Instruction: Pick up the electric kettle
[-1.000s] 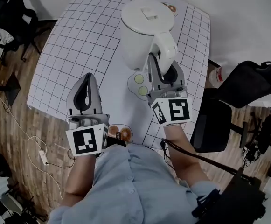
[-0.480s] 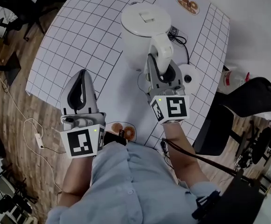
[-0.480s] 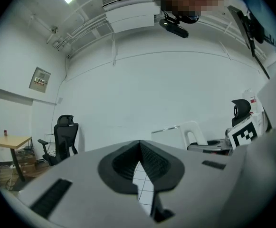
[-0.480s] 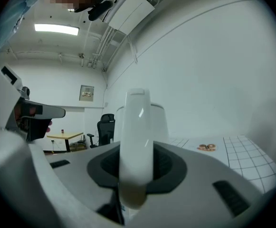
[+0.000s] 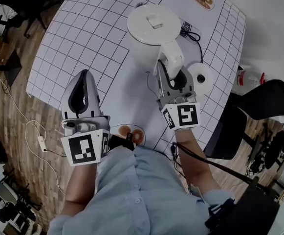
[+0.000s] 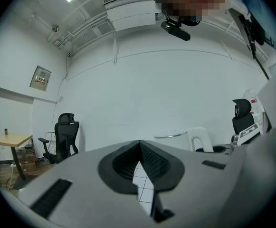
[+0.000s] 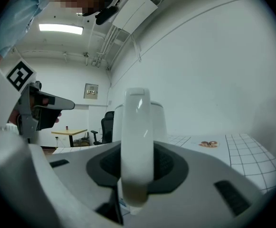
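The head camera looks steeply down from above the person onto the counter [image 5: 93, 33]. It takes in both tools, the left tool [image 5: 82, 73] at picture left and the right tool [image 5: 172, 75] at picture right, with the kettle [image 5: 151, 26] just beyond. The left tool's camera rides on it and faces level along its closed jaws toward a white wall [image 6: 152, 94], a sliver of gridded counter showing beneath. The right tool's camera looks level along its jaws, which have just been opening, with the kettle's handle [image 7: 137, 146] between them, very near the lens. It catches the left tool at its left edge. All three views share the counter.
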Demonstrator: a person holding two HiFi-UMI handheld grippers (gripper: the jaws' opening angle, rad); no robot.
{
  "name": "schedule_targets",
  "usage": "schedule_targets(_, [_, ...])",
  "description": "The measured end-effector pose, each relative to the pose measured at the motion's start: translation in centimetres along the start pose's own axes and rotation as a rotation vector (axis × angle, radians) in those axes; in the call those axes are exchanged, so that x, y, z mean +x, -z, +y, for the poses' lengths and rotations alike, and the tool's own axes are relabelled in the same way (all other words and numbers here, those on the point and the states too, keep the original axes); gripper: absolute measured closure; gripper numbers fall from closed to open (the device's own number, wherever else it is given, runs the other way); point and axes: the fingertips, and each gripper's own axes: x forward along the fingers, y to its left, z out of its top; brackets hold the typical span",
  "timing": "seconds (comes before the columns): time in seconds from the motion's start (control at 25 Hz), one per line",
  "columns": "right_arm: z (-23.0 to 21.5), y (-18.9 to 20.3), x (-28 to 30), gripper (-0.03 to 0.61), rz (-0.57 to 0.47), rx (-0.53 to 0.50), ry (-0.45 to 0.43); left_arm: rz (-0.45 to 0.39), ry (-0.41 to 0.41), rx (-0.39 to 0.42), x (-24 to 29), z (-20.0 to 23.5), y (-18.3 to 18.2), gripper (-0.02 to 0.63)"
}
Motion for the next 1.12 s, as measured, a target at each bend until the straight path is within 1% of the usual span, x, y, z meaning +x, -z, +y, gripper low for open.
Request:
schedule_targets(0.08, [0.1,0.9,-0.1,0.474,0.020,0.006,-0.008,-0.001,0.010,0.000,0.8,0.2,-0.2,0.612])
schedule_targets(0.24, [0.5,2.8,-1.5,0.473,0.052,0.000,0.009,-0.015,0.042,0.015,0.8,-0.9,-0.9,0.612])
schedule_targets(0.44, [0.7,3.1,-1.7,0.476,0.062,-0.028,0.018,-0.022,0.071,0.032,0.1,-2.6,-1.9,0.612])
schedule_targets(0.48, [0.8,3.0,-1.7,0.467,0.066,-0.035,0.016,-0.024,0.079,0.033,-0.1,-2.9,-2.1,0.612])
schedule_targets(0.56, [0.8,3.1,-2.0,0.410,0.088,-0.036,0.014,-0.031,0.097,0.032,-0.3,-3.7,-2.5,0.612])
schedule_targets(0.64, [0.6,3.3,-2.9,0.384,0.118,-0.026,0.024,-0.040,0.113,0.032,-0.6,-4.5,-3.0,0.612])
schedule_targets(0.8, [1.0,2.5,-5.4,0.364,0.128,-0.020,0.033,-0.062,0.148,0.035,-1.1,-6.1,-3.9,0.612])
schedule_targets(0.92, [1.2,1.6,-7.7,0.364,0.121,-0.024,0.043,-0.078,0.188,0.033,-1.3,-7.8,-4.5,0.612])
schedule_targets(1.08, [-1.2,-1.6,-10.9,0.369,0.072,0.002,0.130,-0.105,0.253,0.025,-1.4,-10.7,-5.4,0.612])
schedule_targets(1.12, [-2.0,-2.9,-11.8,0.396,0.052,0.009,0.155,-0.116,0.273,0.023,-1.4,-11.6,-5.7,0.612])
